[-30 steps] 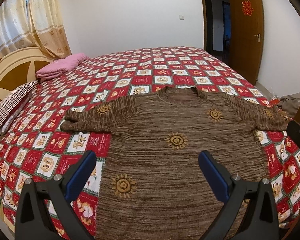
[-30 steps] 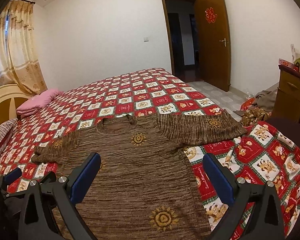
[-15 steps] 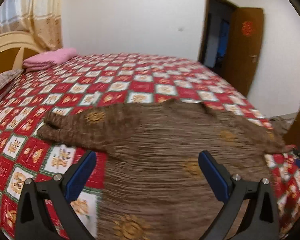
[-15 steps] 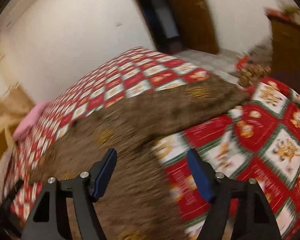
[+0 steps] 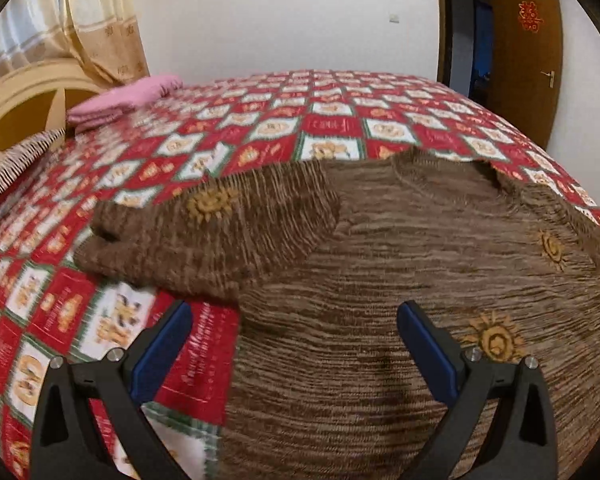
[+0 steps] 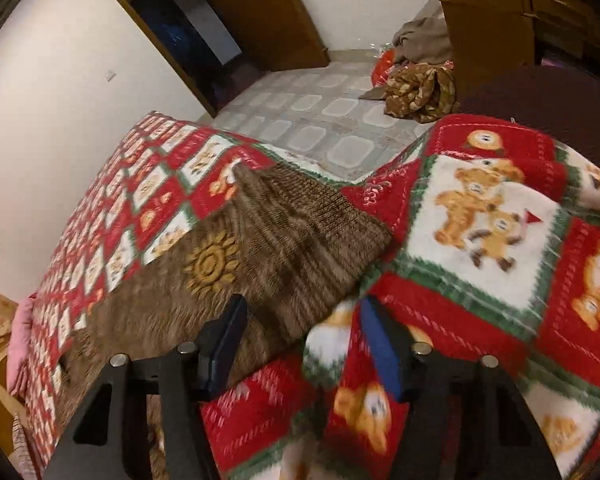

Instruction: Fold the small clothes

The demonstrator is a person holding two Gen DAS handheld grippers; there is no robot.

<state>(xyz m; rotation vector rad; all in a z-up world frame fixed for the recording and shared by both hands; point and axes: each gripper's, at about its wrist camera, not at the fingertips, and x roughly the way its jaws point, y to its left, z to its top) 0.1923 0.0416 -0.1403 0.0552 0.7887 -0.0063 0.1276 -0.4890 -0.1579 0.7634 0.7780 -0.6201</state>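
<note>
A brown knitted sweater (image 5: 400, 264) with yellow sun motifs lies flat on the red patterned bedspread (image 5: 284, 128). In the left wrist view its left sleeve (image 5: 204, 236) stretches out to the left. My left gripper (image 5: 294, 340) is open and empty, low over the sweater's body near the left armpit. In the right wrist view the right sleeve (image 6: 284, 244) lies near the bed's corner. My right gripper (image 6: 302, 338) is open and empty, close above the sleeve's lower edge near the cuff.
Pink folded bedding (image 5: 124, 98) and a striped pillow (image 5: 8, 172) lie by the headboard (image 5: 24, 104). Beyond the bed corner are a tiled floor (image 6: 320, 116), a heap of clothes (image 6: 420, 92), a wooden cabinet (image 6: 500, 12) and an open door (image 6: 260, 12).
Both grippers have moved forward and down to the sweater. The left went toward the left sleeve. The right swung right to the right sleeve and its jaws have narrowed.
</note>
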